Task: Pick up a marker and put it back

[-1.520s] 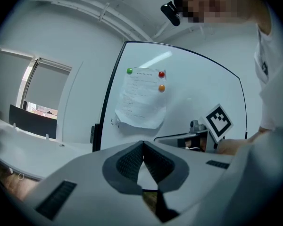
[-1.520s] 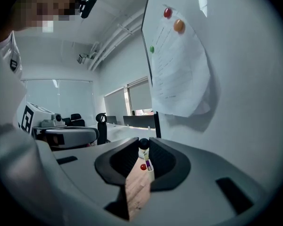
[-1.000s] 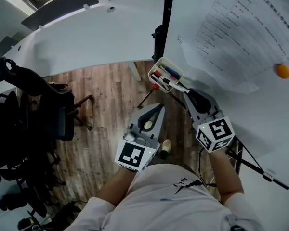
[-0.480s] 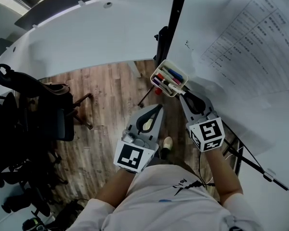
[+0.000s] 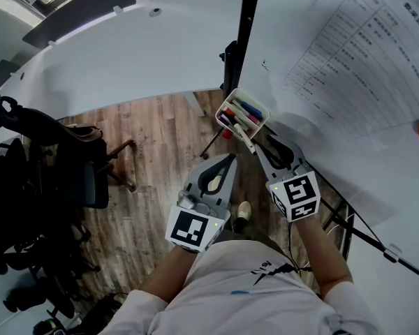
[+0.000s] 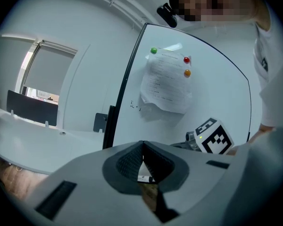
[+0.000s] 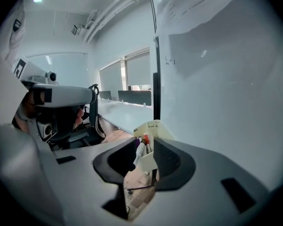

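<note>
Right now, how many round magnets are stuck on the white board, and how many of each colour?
green round magnet: 1
red round magnet: 1
orange round magnet: 1
Total: 3

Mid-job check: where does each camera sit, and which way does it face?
Head view: on the person's head, looking steeply down at floor, marker holder and whiteboard; shows left tool, right tool, forearms, shirt.
Left gripper view: on the left tool, facing the whiteboard; shows its shut jaws, the right tool.
Right gripper view: on the right tool, facing the marker holder; a marker between parted jaws.
Shared: whiteboard in all three.
</note>
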Tool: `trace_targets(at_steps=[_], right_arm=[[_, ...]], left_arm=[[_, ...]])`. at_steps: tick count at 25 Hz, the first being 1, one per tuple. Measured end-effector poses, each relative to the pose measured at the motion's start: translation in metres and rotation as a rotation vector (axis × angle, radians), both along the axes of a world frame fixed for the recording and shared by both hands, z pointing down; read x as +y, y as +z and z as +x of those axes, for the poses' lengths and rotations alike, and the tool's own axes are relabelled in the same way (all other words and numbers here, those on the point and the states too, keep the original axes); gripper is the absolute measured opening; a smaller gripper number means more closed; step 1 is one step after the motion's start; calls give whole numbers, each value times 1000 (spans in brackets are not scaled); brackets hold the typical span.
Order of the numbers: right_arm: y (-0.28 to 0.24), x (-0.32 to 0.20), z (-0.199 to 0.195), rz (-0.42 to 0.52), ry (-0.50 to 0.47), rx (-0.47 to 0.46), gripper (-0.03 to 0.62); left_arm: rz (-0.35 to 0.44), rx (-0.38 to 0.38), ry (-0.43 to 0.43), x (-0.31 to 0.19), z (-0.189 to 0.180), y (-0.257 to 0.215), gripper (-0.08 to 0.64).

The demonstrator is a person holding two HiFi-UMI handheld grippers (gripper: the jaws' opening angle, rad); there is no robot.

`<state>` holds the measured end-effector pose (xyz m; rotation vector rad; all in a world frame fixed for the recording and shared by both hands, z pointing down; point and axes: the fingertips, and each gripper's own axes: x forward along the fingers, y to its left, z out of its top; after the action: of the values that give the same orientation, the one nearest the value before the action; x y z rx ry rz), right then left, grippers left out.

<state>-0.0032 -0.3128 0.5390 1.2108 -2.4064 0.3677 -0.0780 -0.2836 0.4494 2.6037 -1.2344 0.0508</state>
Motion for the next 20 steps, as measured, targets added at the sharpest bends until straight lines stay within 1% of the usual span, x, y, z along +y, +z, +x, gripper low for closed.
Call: trace_targets(at_steps=[6,10,13,18,20], right_arm=[[-30,20,5,52,-3,-40,103],[-56,38,9,84,-12,-101,103],[-76,52,12,107,-24,-146,101],[-109,77,18,143,-43,-210,61],[-120,83,20,159,-53,-233,55]], left_arm=[[24,-5,29,18,19,-11,12],[42,-10,48,33,35,-21,11],[28,-21,62,48,45,-25,12],[25,-30,70,70,58,-41,11],[31,-27,70,76,63,-45,12]])
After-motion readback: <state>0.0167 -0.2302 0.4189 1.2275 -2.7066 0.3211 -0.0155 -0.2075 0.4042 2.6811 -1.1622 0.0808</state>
